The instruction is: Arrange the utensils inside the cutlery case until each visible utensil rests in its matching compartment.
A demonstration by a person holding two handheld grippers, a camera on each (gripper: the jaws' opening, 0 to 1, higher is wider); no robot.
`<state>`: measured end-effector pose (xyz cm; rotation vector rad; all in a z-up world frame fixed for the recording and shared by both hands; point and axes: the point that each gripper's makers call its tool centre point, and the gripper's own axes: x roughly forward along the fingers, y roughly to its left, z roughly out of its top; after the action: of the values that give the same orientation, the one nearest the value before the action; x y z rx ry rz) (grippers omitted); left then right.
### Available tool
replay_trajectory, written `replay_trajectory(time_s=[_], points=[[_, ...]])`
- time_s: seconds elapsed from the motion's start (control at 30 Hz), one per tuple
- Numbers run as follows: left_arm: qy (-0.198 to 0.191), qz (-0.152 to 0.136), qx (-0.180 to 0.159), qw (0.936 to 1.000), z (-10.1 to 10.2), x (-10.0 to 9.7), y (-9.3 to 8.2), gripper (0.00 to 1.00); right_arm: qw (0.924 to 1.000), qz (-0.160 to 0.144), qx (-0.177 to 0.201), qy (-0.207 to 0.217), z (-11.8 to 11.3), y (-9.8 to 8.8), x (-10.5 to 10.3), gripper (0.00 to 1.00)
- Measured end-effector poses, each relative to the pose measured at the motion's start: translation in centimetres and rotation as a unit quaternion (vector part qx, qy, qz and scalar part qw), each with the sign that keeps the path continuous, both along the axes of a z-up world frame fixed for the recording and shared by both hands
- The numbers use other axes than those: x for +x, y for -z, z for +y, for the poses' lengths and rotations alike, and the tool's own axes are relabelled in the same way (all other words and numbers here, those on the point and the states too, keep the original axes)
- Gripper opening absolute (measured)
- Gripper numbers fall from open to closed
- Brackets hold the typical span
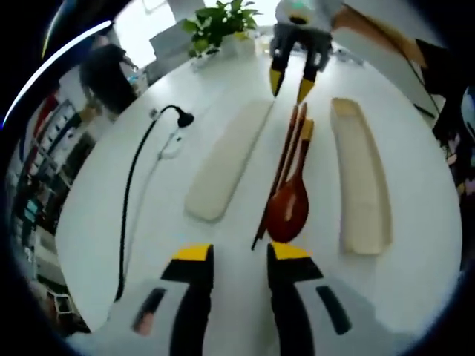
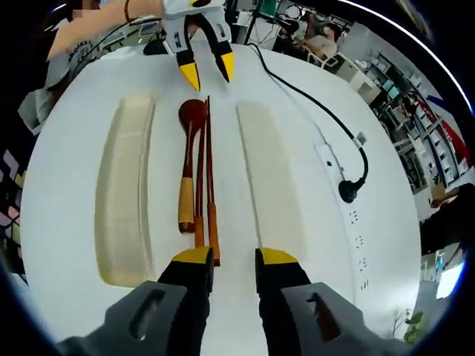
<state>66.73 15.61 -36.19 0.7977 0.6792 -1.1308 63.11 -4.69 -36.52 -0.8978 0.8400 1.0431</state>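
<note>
On the white table (image 2: 67, 170) lie one spoon (image 2: 189, 144) and two chopsticks (image 2: 210, 185) — between two case halves (image 2: 125, 193), outside both. Left claw (image 1: 241, 259) and right claw (image 2: 234, 261) — jaws apart, empty.

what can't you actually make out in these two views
- Case half, right gripper view: compartments inside too blurred to tell.
- Other case piece, left gripper view: pale and featureless, base or lid unclear.
- Chopsticks: ends hidden by the right claw.
- Black cable: runs off the table edge.
</note>
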Motion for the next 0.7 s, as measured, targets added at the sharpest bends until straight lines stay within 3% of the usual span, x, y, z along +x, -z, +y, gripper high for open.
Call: replay_trajectory(time_s=[0.13, 0.7], points=[[0.009, 0.007, 0.011, 0.9999, -0.2, -0.1, 0.6, 0.3, 0.9997, 0.02, -0.006, -0.013, 0.3, 0.7, -0.6, 0.2], [0.026, 0.027, 0.033, 0.9988, -0.7, 0.0, 1.5, 0.25, 0.9973, 0.057, -0.021, -0.041, 0.8, 1.8, -0.6, 0.15]])
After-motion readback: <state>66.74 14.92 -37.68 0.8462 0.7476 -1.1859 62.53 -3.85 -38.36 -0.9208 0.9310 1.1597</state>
